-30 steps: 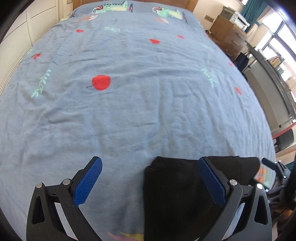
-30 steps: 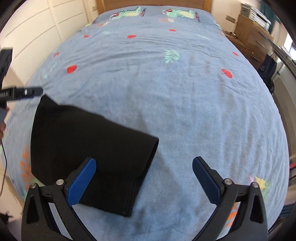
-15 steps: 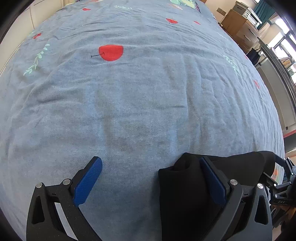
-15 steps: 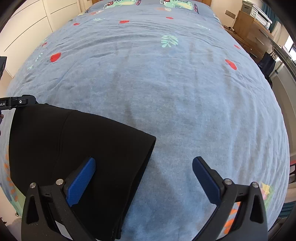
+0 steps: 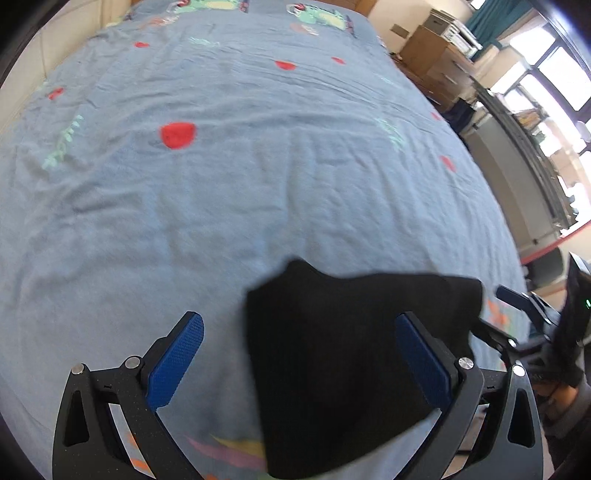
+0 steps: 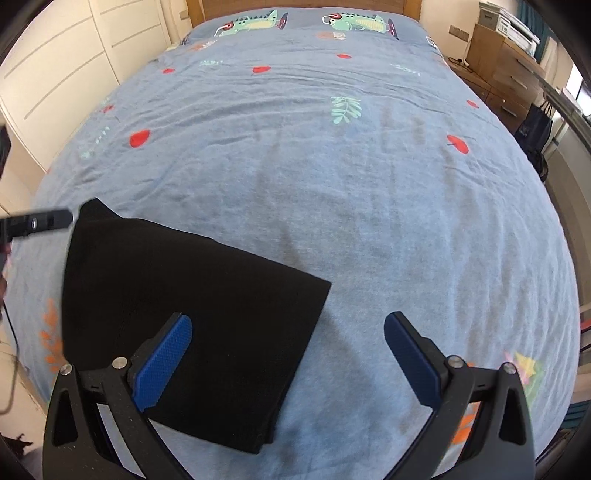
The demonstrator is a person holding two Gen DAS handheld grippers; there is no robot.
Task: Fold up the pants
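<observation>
Black pants (image 5: 351,350), folded into a compact rectangle, lie flat on the blue printed bedsheet (image 5: 258,184) near the foot edge of the bed. My left gripper (image 5: 299,356) hovers open over them, its right finger above the cloth and its left finger over bare sheet. In the right wrist view the pants (image 6: 192,295) fill the lower left. My right gripper (image 6: 288,360) is open, with its left finger over the cloth's near right part. Neither grips anything. The left gripper's tip (image 6: 37,223) shows beside the pants' far left corner.
The bedsheet (image 6: 369,184) stretches wide and mostly bare toward the headboard (image 6: 303,5). White wardrobe doors (image 6: 55,74) line the left side. Wooden drawers (image 6: 506,62) and a window stand on the right. The other gripper (image 5: 517,321) sits at the bed's right edge.
Both views have lifted and tilted back, so more of the bed shows. The pants now sit more centrally between the left gripper's fingers. Both grippers stayed open.
</observation>
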